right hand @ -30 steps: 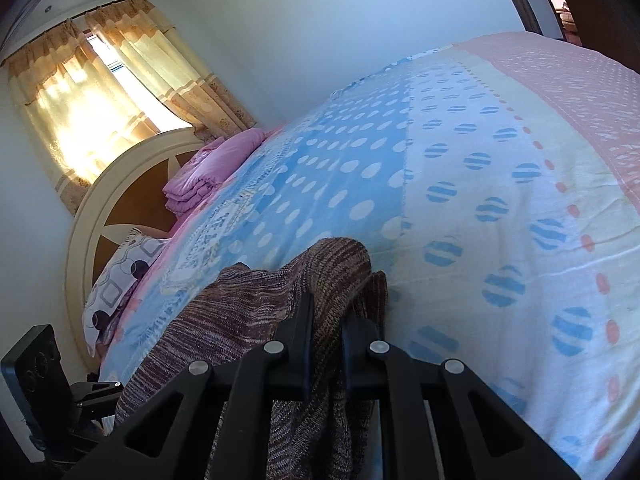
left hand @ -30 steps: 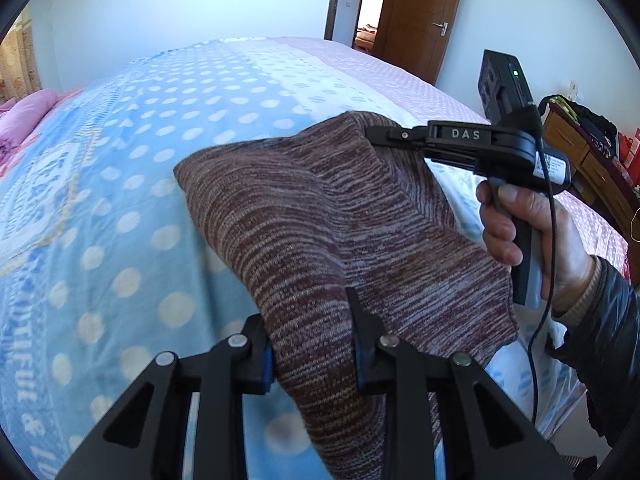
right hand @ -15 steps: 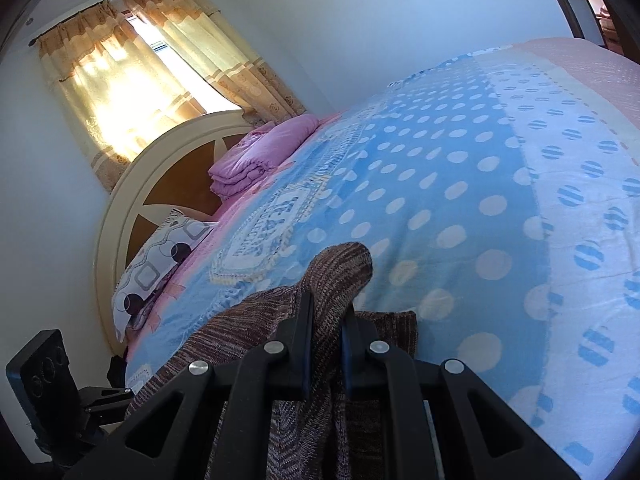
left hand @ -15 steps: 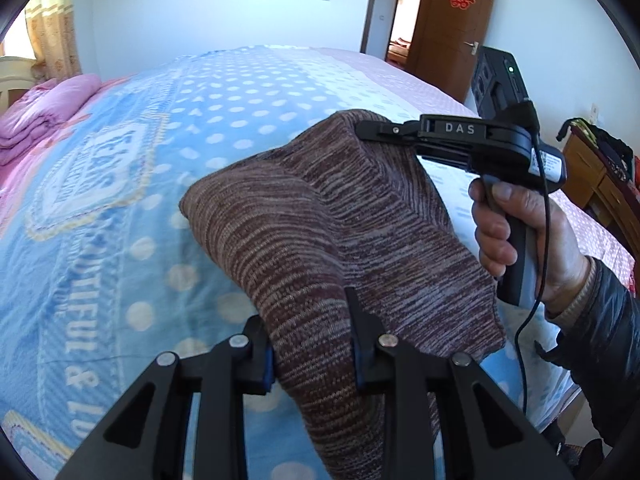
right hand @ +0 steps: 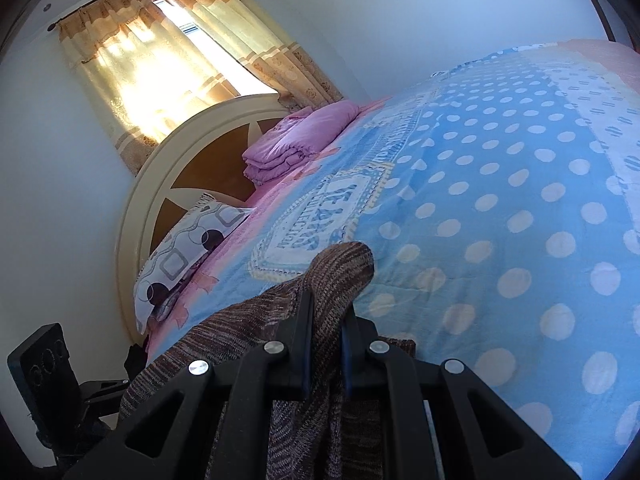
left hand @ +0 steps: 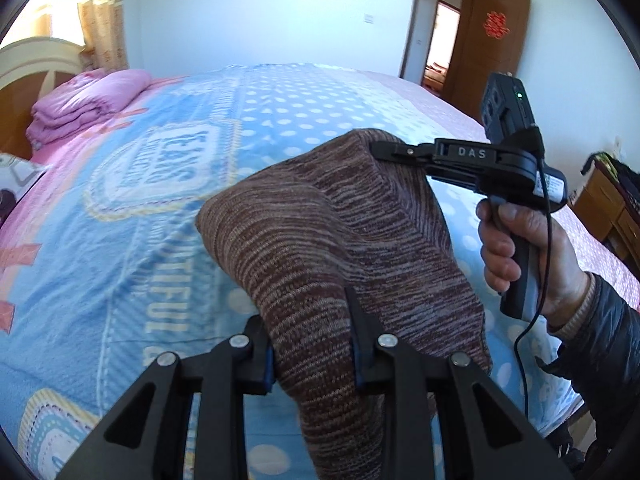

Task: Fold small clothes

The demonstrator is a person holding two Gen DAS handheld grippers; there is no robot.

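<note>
The middle of the bed [left hand: 280,128] is left open as a broad stretch of dotted blue cover, reaching to the far edge. At the headboard [right hand: 168,184] end, passage is blocked by a folded pink quilt [right hand: 296,140] and a patterned pillow [right hand: 188,248]. Past the right edge, a wooden cabinet [left hand: 608,208] is found standing close.

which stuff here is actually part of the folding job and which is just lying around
Part of the job:
- brown knit garment, held up over the bed
- left gripper, shut on it
- right gripper, shut on it

Just lying about:
- folded pink quilt
- patterned pillow
- blue dotted bedspread
</note>
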